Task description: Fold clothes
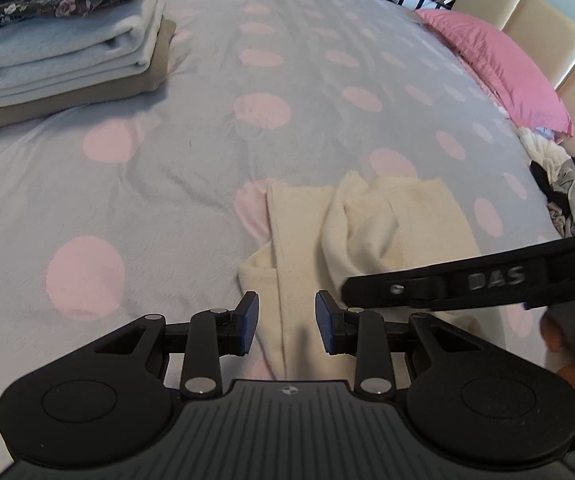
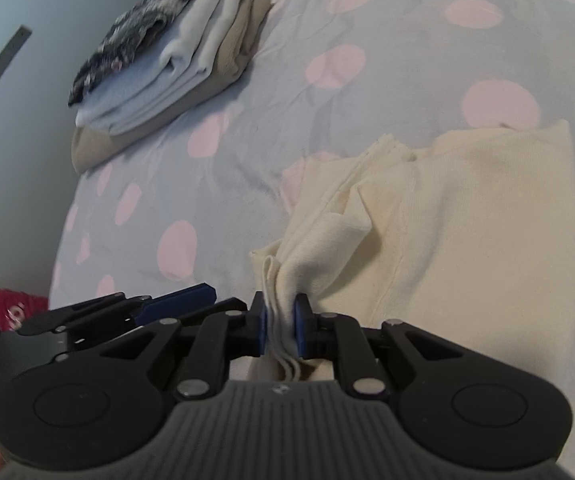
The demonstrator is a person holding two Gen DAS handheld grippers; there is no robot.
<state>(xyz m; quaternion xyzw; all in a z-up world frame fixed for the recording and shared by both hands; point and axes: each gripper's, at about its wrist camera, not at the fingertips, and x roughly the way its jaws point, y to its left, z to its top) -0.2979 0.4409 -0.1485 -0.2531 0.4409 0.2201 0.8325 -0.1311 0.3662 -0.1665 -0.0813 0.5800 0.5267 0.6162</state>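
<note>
Cream knit fabric, a soft half-folded garment [image 2: 467, 216], lies on the bed just ahead of both grippers, its far half doubled over and lumpy along the middle. The right gripper [image 2: 280, 322] is clamped on a bunched edge of this cream garment, several layers of hem pinched between its blue pads [image 2: 300, 328] and trailing back under the tool. The left gripper [image 1: 287, 322] hovers over the near strip of the same cloth with its jaws partly apart and nothing pinched between them; the fabric passes beneath the gap rather than inside it. In the left wrist view the right gripper reaches in from the right, just in front of the left one.

Beyond and to the left of both grippers, well apart from the cream piece, sits a stack of folded clothes [image 1: 59, 48], beige at the bottom, pale blue above, dark floral on top, on the grey bedspread with pink dots [image 1: 247, 80].

The step in hand looks like a fold of the cream garment, one edge gathered and being carried across. Next, the right gripper probably needs to lay that edge flat over the far half, while the left pins or takes the near edge so the layers stay aligned.
</note>
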